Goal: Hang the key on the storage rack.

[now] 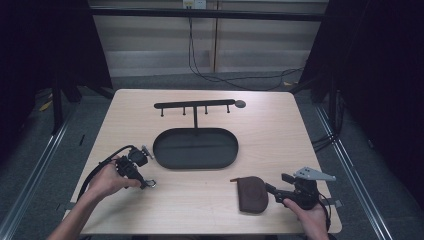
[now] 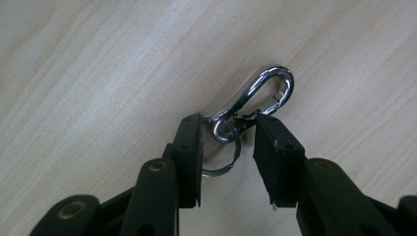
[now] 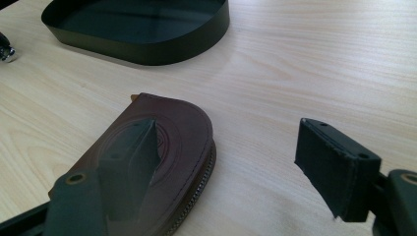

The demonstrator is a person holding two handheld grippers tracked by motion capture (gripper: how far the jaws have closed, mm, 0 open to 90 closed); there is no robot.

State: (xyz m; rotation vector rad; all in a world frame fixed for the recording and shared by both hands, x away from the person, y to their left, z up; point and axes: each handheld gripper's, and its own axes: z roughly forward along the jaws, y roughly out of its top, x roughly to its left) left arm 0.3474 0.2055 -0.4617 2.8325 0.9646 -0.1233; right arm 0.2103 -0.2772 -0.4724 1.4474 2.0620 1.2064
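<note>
A silver snap hook (image 2: 265, 86) with a key ring (image 2: 231, 147) lies on the wooden table at the front left (image 1: 150, 183). My left gripper (image 2: 228, 123) points down at it, and its two fingertips press on the hook's narrow swivel end from both sides, with the ring between the jaws. A brown leather pouch (image 1: 251, 194) lies at the front right. My right gripper (image 1: 271, 189) stands open at the pouch's right edge. In the right gripper view one jaw hovers over the pouch (image 3: 182, 132) and the other is over bare table.
A black oval tray (image 1: 160, 150) sits mid-table, its wall (image 3: 147, 49) beyond the pouch. Behind it rises a black bar with several hanging pegs (image 1: 195, 105). Cables run on the floor past the far edge.
</note>
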